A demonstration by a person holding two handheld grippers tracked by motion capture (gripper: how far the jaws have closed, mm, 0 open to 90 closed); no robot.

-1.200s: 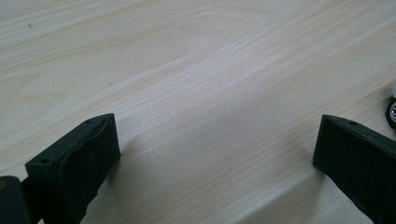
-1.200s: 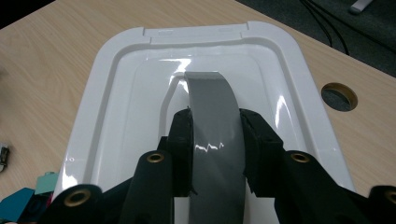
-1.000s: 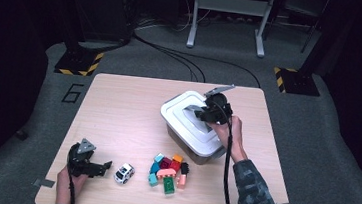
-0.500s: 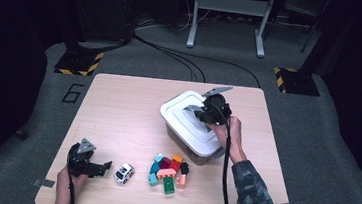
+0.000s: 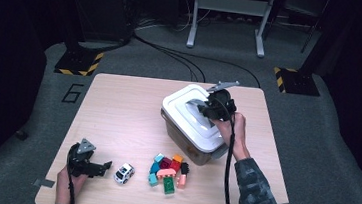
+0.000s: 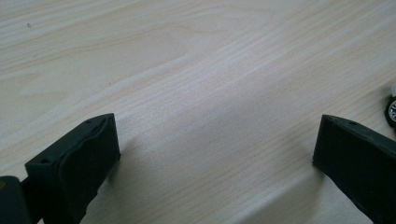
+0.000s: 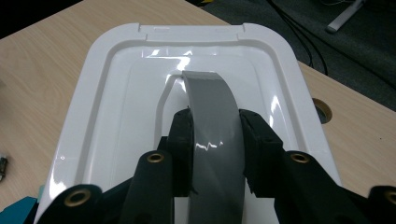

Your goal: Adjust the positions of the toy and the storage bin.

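A white lid [image 5: 185, 116] covers a clear plastic bin [image 5: 189, 148] at the table's right middle. The lid has a grey arched handle [image 7: 211, 112], and my right gripper [image 7: 215, 135] is shut on it, one pad on each side. In the high view the right gripper [image 5: 207, 107] sits over the lid's far right part. My left gripper [image 5: 104, 167] rests low at the table's front left, open, with bare wood between its jaws [image 6: 215, 144]. A small white toy car [image 5: 124, 173] stands just right of it; its wheel [image 6: 391, 111] shows at the edge of the left gripper view.
A pile of several coloured blocks [image 5: 168, 172] lies in front of the bin. A round cable hole [image 7: 321, 109] pierces the wooden table [image 5: 118, 111] beside the bin. Dark floor, cables and stands surround the table.
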